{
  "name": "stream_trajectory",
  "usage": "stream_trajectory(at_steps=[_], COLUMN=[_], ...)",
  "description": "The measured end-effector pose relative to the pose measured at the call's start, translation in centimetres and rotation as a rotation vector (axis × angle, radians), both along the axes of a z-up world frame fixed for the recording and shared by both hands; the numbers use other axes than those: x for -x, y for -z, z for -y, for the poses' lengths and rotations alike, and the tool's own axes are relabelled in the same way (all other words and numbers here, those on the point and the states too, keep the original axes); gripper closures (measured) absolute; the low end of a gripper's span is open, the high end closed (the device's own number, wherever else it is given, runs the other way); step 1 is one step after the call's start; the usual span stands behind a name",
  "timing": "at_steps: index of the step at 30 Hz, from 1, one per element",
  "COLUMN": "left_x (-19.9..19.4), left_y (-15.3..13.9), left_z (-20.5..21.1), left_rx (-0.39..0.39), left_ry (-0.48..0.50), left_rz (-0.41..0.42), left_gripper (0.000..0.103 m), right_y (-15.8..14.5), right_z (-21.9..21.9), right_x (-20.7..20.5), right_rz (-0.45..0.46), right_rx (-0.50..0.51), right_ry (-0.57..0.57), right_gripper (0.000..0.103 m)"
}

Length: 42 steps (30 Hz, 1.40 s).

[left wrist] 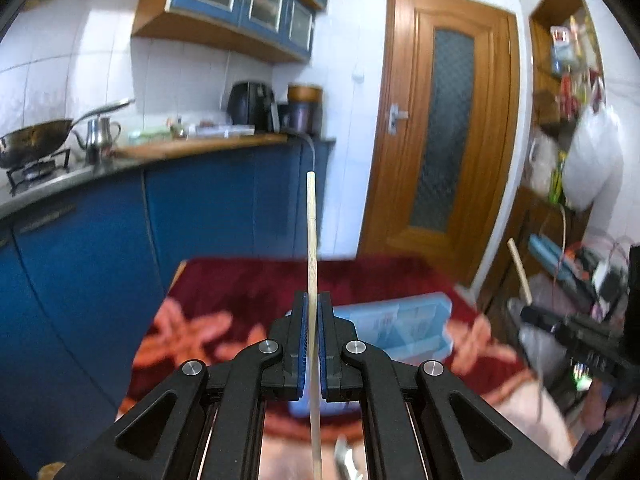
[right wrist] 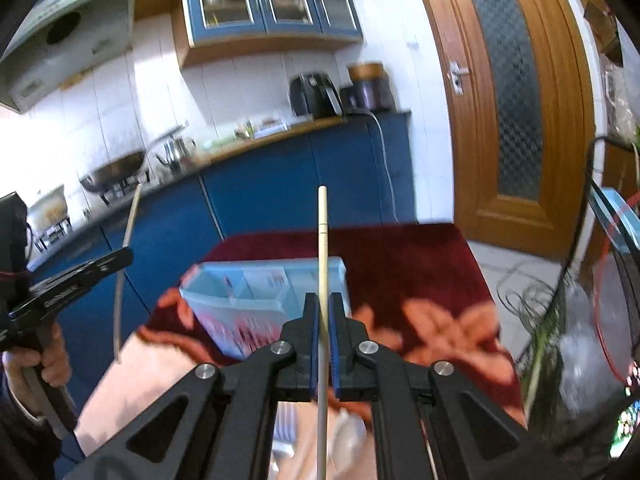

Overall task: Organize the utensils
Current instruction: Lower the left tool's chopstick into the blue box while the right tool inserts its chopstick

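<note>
In the left wrist view, the left hand-held gripper is clamped on a pale chopstick that rises upright beyond its fingertips. Just past it, a light blue organizer box lies on the red-covered desk.

In the right wrist view, the right hand-held gripper pinches a second chopstick, with the box just ahead and slightly left.

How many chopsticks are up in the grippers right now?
2: one chopstick clamped in the left gripper, one chopstick in the right gripper. Others may lie hidden below.
</note>
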<state>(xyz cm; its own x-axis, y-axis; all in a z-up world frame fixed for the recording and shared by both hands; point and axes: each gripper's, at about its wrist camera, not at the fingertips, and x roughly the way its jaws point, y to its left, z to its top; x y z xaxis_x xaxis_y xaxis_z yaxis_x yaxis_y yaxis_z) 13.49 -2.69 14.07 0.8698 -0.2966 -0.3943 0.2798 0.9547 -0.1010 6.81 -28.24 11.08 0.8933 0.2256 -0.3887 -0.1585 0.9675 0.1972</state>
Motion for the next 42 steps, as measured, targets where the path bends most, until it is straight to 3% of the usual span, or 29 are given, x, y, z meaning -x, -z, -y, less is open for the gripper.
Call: stream_trajectory(at_steps=[8, 13, 18, 25, 32, 42], left_x=[-4.3, -6.8, -8.4, -8.5, -8.6, -7.6], left_y=[-0.8, 1.0, 2.9, 5.2, 6.4, 7.8], left_z=[1.4, 1.8, 2.5, 3.2, 2.8, 2.9], left_rx=[0.044, 0.066, 0.036, 0.023, 0.096, 0.061], left_ry=[-0.074, -0.129, -0.17, -0.206, -0.158, -0.206], left_rz=[0.113, 0.132, 0.144, 0.183, 0.119, 0.112], left_gripper=[0.099, 0.099, 0.099, 0.099, 0.099, 0.099], right_y=[-1.8, -1.0, 0.3, 2.5, 3.8, 3.8], right_z=[-1.8, -2.5, -2.8, -2.9, -2.4, -3.1], right_x=[-4.8, -7.9, -10.0, -11.8, -12.3, -11.8], right_rz=[0.121, 0.166, 0.204, 0.207, 0.191, 0.173], right_rx=[-0.022, -0.013, 0.003, 0.001, 0.009, 0.081], right_ry=[-0.052, -0.058, -0.059, -0.047, -0.057, -0.056], right_gripper=[0.097, 0.097, 0.097, 0.097, 0.096, 0.096])
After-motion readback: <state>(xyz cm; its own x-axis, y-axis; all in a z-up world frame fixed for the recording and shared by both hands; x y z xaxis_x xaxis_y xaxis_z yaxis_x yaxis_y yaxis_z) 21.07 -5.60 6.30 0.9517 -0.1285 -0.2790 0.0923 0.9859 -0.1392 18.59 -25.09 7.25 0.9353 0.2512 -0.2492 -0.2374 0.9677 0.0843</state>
